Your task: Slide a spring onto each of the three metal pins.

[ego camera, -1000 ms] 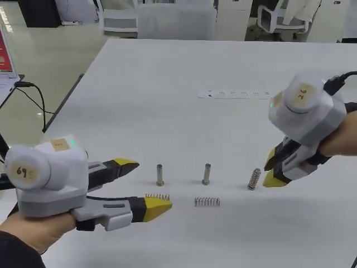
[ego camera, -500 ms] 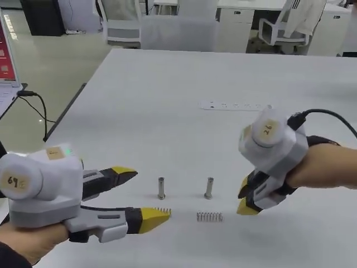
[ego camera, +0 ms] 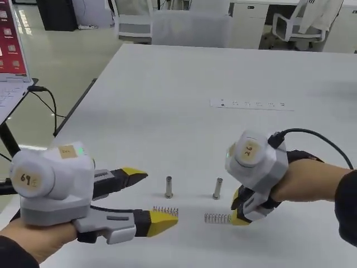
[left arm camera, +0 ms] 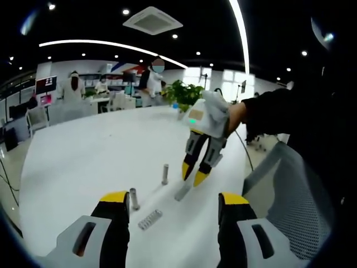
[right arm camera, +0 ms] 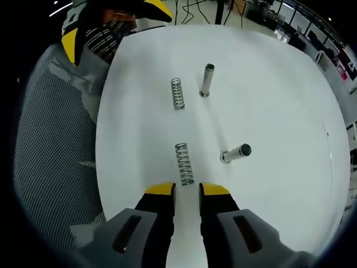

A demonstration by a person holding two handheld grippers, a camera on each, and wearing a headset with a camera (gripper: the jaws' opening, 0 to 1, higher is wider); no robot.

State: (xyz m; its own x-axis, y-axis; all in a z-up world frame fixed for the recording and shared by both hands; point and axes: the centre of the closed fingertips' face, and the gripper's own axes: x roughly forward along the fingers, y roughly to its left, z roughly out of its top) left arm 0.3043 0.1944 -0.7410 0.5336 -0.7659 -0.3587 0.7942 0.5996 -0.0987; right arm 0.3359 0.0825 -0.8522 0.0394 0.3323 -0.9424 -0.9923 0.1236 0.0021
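Observation:
Two bare metal pins (ego camera: 169,187) (ego camera: 218,188) stand upright on the white table (ego camera: 184,111). One spring (ego camera: 217,218) lies flat in front of the right pin, and my right gripper (ego camera: 239,216) hovers at its right end. In the right gripper view that spring (right arm camera: 184,163) lies just ahead of the right gripper (right arm camera: 188,191), whose jaws stand a narrow gap apart with nothing in them. A second spring (ego camera: 165,210) lies beside the lower fingertip of my left gripper (ego camera: 150,198), which is wide open and holds nothing. The left gripper view shows both pins (left arm camera: 134,198) (left arm camera: 165,174) and both springs (left arm camera: 150,219) (left arm camera: 182,192).
A white power strip (ego camera: 251,104) lies further back on the table. A laptop (ego camera: 8,61) stands off the table's left edge, and office chairs (ego camera: 189,28) line the far side. A black cable (ego camera: 312,137) trails from the right gripper. A mesh chair (right arm camera: 56,139) is close by.
My right gripper has moved left from the pin carrying a spring to the loose spring in the middle, and now covers that pin. The left gripper has stayed put; the head camera shifted.

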